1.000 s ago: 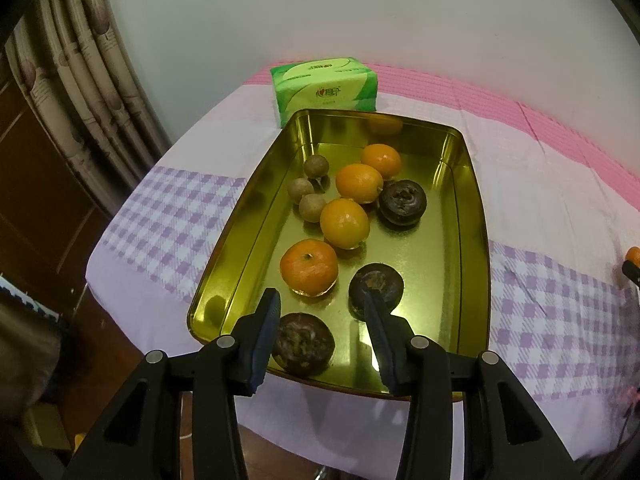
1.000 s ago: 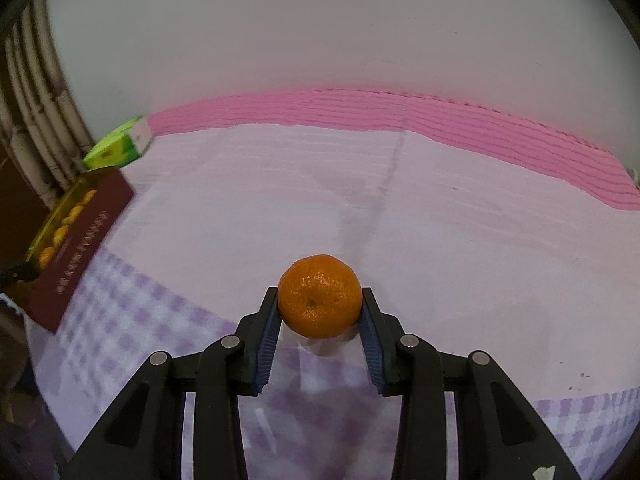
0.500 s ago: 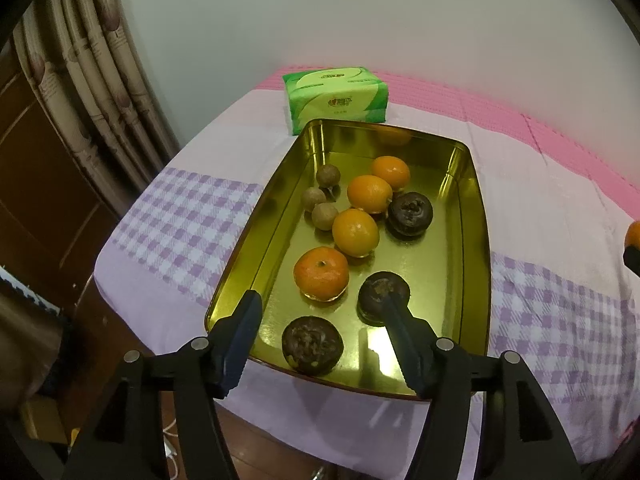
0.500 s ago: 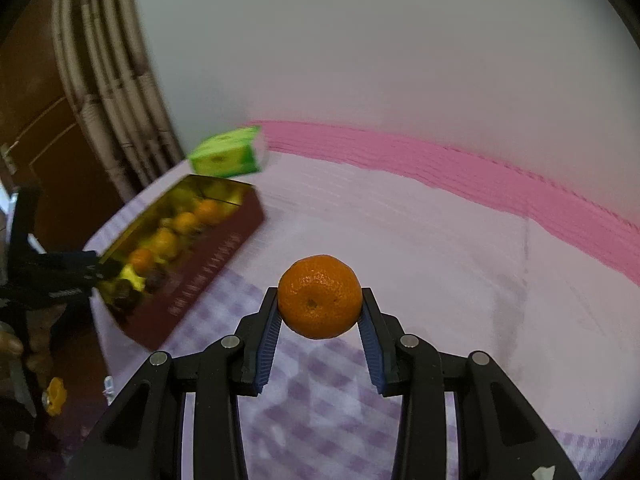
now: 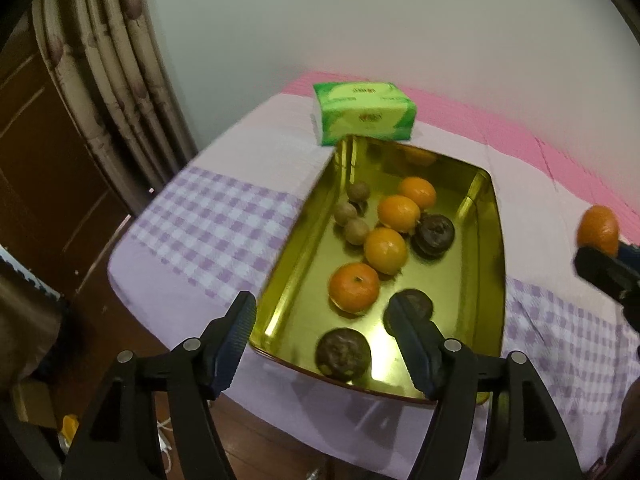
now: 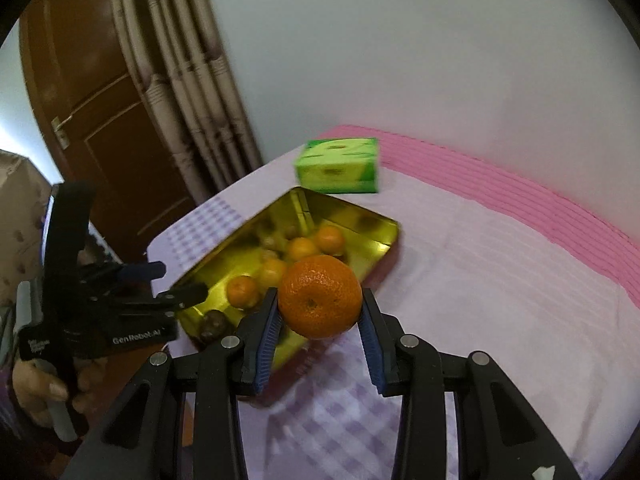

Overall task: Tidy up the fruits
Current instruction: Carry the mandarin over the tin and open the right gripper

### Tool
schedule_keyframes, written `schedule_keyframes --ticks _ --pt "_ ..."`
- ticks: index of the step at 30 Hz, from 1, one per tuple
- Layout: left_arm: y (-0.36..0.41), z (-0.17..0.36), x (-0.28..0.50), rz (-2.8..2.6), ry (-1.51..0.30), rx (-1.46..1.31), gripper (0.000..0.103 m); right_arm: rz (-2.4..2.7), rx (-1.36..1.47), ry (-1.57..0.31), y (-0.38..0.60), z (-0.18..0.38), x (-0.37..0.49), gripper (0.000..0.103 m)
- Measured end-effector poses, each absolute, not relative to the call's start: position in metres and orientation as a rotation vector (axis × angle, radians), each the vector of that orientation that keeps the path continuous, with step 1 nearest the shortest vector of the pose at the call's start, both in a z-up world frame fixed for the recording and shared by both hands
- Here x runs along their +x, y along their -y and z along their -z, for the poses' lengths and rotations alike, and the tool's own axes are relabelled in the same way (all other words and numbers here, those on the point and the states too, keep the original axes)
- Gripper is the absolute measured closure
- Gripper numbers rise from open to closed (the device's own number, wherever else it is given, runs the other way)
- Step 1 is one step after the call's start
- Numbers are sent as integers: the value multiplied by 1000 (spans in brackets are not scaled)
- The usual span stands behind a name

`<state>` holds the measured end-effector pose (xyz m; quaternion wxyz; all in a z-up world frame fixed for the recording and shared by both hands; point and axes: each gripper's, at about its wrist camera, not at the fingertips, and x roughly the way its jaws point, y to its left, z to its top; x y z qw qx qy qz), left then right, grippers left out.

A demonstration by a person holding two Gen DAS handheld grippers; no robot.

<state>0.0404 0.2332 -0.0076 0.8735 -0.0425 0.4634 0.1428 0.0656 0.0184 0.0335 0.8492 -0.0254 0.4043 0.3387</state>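
The right gripper (image 6: 319, 320) is clamping an orange (image 6: 320, 297) between its blue pads and carrying it in the air at the tray's (image 5: 486, 264) right rim. The tray, a gold tin on the checked cloth (image 5: 224, 220), is holding four oranges, three small brown fruits and three dark round ones. The left gripper (image 5: 320, 322) is hanging over the tray's near end with its jaws opening; the nearest dark fruit (image 5: 343, 354) is showing between them in the picture, but the pads are not touching it and appear to be above it, though the fisheye makes that hard to judge.

The risks, as I judge them: the orange is round and gripped only at its sides, so a quick swing or tilt could be rolling it out before it clears the rim. Released from high up, it could be bouncing on the hard tin and scattering the rows already laid. The two grippers are also working close together over the near end, and a careless approach could be knocking one into the other or shoving the tray toward the table edge.
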Motion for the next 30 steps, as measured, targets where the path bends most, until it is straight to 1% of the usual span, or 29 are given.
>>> schedule_keyframes --ticks 7,22,30 --pt "-256 2 37 -326 -953 -140 29 -755 -77 -894 -58 -18 75 67" --pt "-263 6 42 -316 -975 -157 28 -727 -90 -1004 -87 31 104 66" --pt "-260 8 43 -311 -975 -140 28 -721 -75 -977 -83 25 106 66"
